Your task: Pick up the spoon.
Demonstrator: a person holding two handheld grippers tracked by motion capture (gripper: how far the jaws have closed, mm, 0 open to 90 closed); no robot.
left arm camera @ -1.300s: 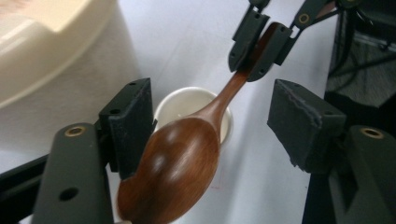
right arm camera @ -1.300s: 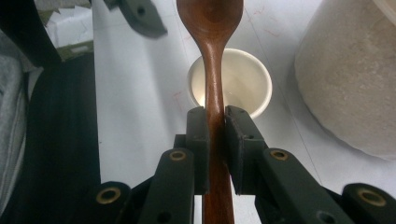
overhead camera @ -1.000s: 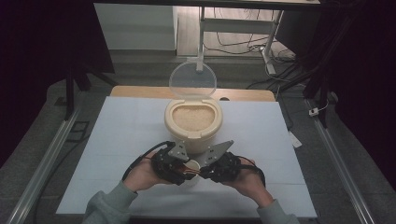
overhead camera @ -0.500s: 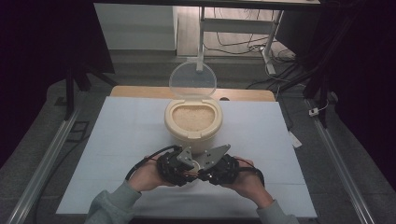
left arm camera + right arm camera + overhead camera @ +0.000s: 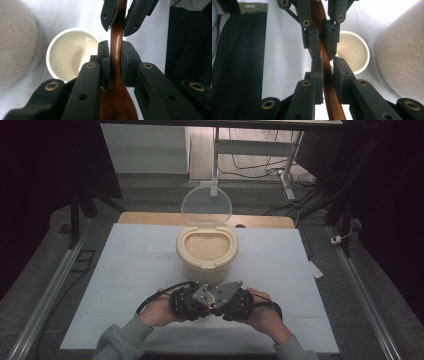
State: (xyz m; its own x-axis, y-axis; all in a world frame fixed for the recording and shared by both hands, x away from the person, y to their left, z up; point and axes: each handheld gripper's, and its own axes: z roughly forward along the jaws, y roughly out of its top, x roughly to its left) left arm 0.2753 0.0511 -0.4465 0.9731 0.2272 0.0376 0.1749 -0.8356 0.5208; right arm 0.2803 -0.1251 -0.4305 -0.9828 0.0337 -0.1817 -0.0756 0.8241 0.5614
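While both grippers have drawn slightly back toward the person over the last second, away from the rice bin [image 5: 206, 251], they remain joined on one wooden spoon [image 5: 116, 62]. The bin's position on the surface [image 5: 125, 270] is unchanged and its clear lid [image 5: 206, 207] stands open as before.

The retreat probably means a handover or regrasp of the spoon is in hand, before any scooping of rice.

Left gripper [image 5: 186, 302]: fingers [image 5: 103, 65] narrow, clamped on the spoon at the neck just above its bowl. Right gripper [image 5: 235, 304]: fingers [image 5: 317, 72] narrow, clamped on the handle farther along. In each gripper view the other gripper's fingers close on the same spoon just beyond.

Pose: both hands low near the front edge of the surface, forearms entering from the bottom of the high view, and the grippers pointing inward at each other, almost touching. The spoon lies between them, roughly parallel to the front edge.

A small white cup [image 5: 71, 53] stands on the surface below the spoon, just beside the bin. The cup looks empty.
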